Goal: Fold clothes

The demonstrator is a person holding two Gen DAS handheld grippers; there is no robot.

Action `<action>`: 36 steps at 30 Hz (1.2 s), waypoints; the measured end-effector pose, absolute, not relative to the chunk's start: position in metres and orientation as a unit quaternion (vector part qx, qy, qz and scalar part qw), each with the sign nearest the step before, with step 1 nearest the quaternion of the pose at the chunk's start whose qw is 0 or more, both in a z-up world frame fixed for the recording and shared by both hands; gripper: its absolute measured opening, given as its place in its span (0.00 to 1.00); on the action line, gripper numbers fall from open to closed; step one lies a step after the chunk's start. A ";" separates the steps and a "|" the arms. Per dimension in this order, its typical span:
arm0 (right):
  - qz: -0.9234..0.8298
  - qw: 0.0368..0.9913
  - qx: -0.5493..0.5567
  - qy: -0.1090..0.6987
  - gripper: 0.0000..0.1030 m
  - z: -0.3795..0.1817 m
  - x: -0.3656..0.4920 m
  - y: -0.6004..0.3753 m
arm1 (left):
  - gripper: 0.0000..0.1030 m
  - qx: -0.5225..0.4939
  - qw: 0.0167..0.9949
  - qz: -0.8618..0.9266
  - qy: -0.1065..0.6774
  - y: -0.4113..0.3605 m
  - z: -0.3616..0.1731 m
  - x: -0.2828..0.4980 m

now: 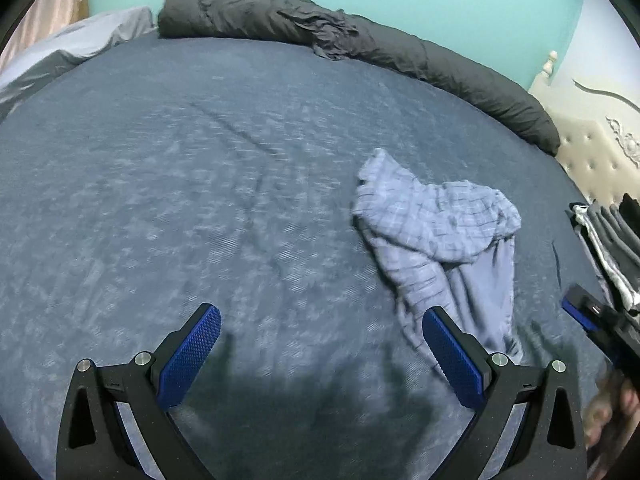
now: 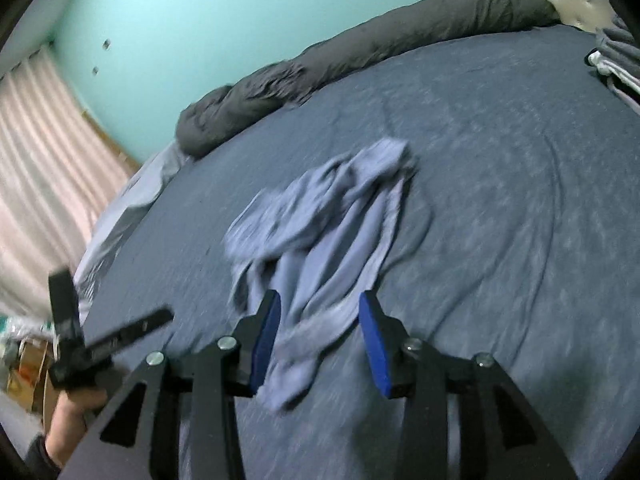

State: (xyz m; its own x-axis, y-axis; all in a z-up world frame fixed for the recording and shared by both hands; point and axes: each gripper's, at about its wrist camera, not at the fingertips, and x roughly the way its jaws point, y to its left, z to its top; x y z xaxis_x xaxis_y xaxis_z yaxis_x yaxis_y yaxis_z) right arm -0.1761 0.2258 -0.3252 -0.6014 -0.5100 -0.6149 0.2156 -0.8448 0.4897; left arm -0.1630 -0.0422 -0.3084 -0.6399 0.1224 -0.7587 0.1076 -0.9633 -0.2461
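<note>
A crumpled light blue checked garment [image 1: 436,232] lies on the dark blue bed sheet [image 1: 200,184]. In the left wrist view it sits to the right of my left gripper [image 1: 322,314], whose jaws stand wide open over bare sheet. My right gripper [image 2: 320,298] hovers at the near end of the garment [image 2: 320,216]. A strip of the cloth runs between its blue pads [image 2: 374,344], which stand apart and do not press on it. Each gripper also shows at the edge of the other's view: the right gripper [image 1: 588,312], and the left gripper [image 2: 80,340] held by a hand [image 2: 68,420].
A rolled dark grey duvet [image 1: 320,36] lies along the far edge of the bed by the turquoise wall. A stack of folded clothes [image 1: 612,248] sits at the bed's right side near a tufted headboard [image 1: 592,152]. A light grey sheet [image 1: 60,52] and a curtain [image 2: 48,152] are at the left.
</note>
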 end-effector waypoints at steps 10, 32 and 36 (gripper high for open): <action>-0.849 0.204 0.446 -0.199 0.40 -0.355 -0.249 0.229 | 1.00 -0.447 0.041 0.888 -0.097 -0.007 -0.323 -0.203; -0.838 0.215 0.472 -0.172 0.32 -0.379 -0.280 0.233 | 0.53 -0.472 0.093 0.872 -0.086 0.003 -0.334 -0.220; -0.839 0.216 0.469 -0.172 0.13 -0.380 -0.280 0.233 | 0.34 -0.472 0.106 0.871 -0.085 0.005 -0.333 -0.218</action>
